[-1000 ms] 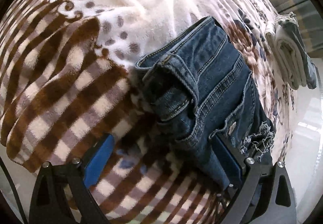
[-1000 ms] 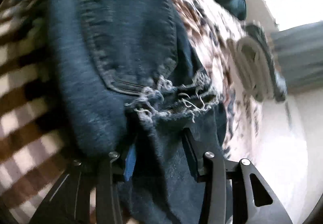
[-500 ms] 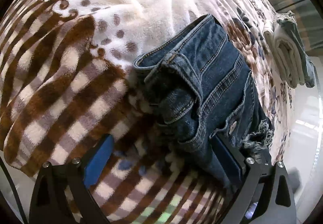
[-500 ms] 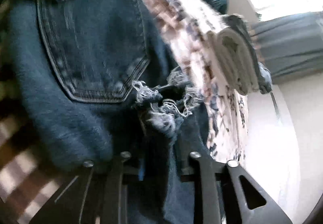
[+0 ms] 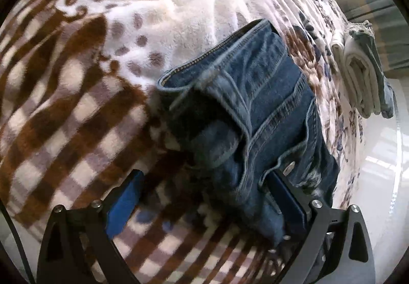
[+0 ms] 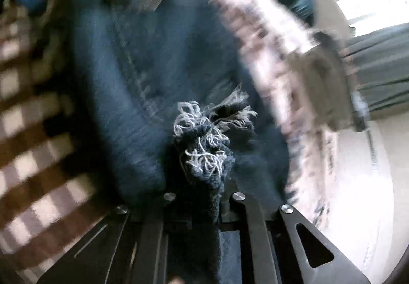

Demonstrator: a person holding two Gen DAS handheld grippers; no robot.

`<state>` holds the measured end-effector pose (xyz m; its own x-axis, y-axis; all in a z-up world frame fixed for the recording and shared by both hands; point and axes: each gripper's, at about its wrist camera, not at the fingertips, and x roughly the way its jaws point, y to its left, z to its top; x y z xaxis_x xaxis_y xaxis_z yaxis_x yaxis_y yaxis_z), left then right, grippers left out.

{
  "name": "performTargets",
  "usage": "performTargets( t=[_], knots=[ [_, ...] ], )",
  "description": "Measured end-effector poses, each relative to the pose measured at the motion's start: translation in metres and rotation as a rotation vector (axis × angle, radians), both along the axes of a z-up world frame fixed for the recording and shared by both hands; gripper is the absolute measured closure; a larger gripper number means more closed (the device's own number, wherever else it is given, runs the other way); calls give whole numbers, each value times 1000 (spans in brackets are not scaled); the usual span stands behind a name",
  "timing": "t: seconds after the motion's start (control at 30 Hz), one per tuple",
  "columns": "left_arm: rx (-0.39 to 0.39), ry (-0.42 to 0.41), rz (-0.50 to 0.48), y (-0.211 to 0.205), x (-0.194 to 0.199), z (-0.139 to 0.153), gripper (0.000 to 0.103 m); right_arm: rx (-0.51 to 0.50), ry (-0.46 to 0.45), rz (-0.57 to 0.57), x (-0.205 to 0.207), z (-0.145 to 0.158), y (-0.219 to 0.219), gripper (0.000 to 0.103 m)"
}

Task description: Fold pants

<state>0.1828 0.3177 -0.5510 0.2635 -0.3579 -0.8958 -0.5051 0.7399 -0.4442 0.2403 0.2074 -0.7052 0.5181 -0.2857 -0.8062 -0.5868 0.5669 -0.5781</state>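
Right wrist view: right tongs [image 6: 202, 197] drawn narrow, just closed onto the frayed hem [image 6: 204, 135] of the denim shorts [image 6: 133, 84], a bunch of dark cloth and pale threads pinched between the jaws. Rest of this picture smeared by motion blur. Grip taken at the hem, probably to lift that end and carry it over toward the waistband for the next fold. Left wrist view: left tongs [image 5: 204, 197] spread wide, blue pads [image 5: 122, 202] apart, one over bare blanket, the other tucked against the side of the garment near the metal button [image 5: 288, 168]; nothing pinched there. Likely poised to pin or steady the waist end during the fold. Shorts lying bunched, already doubled lengthwise, on the plush brown-checked and floral blanket [image 5: 76, 105] covering the bed. Stack of folded clothes [image 5: 363, 74] well apart at the bed's far edge, apparently finished pieces set aside. Fold judged under way, not complete.
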Motion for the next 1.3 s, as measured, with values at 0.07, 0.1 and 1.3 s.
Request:
performTargets(
  t=[0.07,0.1,1.3],
  knots=[
    [-38,-10,25,3,5,-6,4,30,54,-42,10,2,-1,85],
    [-60,-18,43,5,7,-8,4,78,88,-87,17,9,-5,80],
    [-204,-204,344,12,36,-16,1,972,546,-1005,179,27,-234,60]
  ],
)
